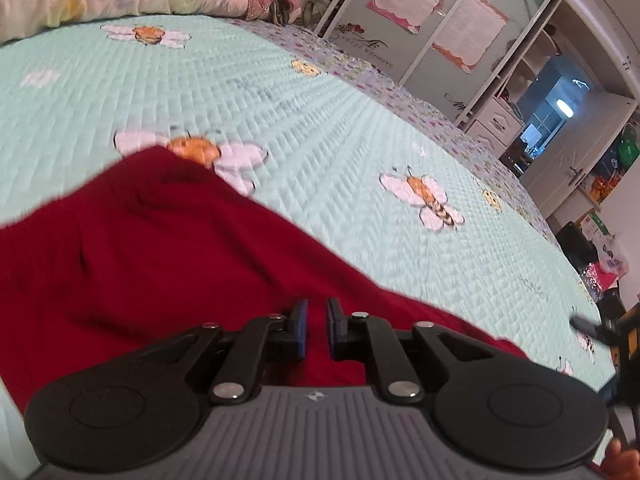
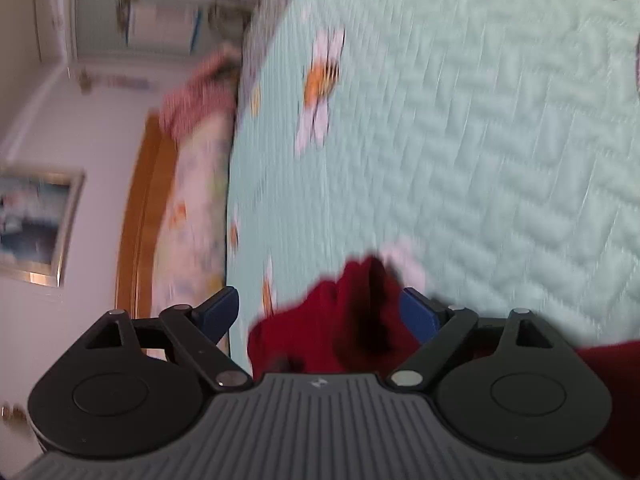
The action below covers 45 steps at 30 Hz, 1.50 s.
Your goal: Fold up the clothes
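Left gripper [image 1: 316,330]: jaws narrow, pads apart, nothing pinched, above red garment [image 1: 140,260]. Right gripper [image 2: 328,316]: jaws wide, red fabric bunched between, lower centre; quilt [image 2: 480,140] beyond.

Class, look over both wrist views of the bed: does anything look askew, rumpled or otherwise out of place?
The red garment lies crooked on the green quilt, its edge running diagonally. In the right wrist view one end of it is bunched into a creased lump instead of lying flat. Nothing looks spilled or damaged.

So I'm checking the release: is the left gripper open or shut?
Open, narrowly. The left gripper shows a slim gap between its blue pads, with the red garment visible through it, not pinched.
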### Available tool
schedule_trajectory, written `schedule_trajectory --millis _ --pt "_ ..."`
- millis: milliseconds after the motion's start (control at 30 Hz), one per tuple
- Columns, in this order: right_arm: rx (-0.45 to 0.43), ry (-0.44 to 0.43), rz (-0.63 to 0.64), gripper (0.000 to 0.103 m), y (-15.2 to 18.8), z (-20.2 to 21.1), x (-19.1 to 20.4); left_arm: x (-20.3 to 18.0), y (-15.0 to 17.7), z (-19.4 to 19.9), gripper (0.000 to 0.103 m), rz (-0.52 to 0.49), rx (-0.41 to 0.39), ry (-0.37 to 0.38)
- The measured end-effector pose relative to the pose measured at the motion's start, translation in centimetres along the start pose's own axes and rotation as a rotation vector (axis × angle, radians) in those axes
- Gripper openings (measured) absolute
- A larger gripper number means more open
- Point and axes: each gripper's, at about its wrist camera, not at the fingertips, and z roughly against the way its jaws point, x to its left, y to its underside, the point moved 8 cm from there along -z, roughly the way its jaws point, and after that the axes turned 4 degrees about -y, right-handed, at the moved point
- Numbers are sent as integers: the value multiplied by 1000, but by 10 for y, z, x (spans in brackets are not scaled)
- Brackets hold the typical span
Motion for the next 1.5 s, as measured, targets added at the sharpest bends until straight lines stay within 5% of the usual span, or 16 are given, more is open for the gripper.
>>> schedule_trajectory --millis 200,300,333,467,600,700,833,933,1000,1100,1267,1400,1500 --pt "214 -90 -41 90 -8 -56 7 41 -40 -20 20 -61 -28 -125" --pt "234 -88 -102 92 -2 -76 4 65 -48 -34 16 -49 -3 -124" --pt "185 -98 -133 92 -3 -72 4 71 -49 -37 4 -46 6 -119" --pt "-86 -177 -276 79 -9 -47 -8 77 -46 -38 4 -72 -12 -113" --pt "-214 -250 -350 68 -2 -39 -18 78 -46 -40 4 -76 -24 -117" --pt "-227 -213 -239 64 -4 -33 -12 80 -46 -41 4 -76 -18 -114" --pt "-157 -28 170 56 -5 -43 18 82 -45 -40 4 -68 -14 -93" --pt "-166 21 400 50 3 -43 38 82 -45 -40 4 -71 -16 -86" --pt "-186 95 567 34 12 -35 39 82 -45 -41 4 -73 -15 -85" --pt "-217 159 625 34 18 -28 32 82 -45 -41 4 -79 -12 -83" --pt "-176 98 437 35 -4 -25 -2 83 -47 -42 4 -85 2 -68" --pt "-117 -86 174 49 -22 -20 -16 87 -48 -44 4 -77 15 -41" --pt "-114 -118 39 49 -33 -18 -24 87 -48 -44 4 -72 21 -37"
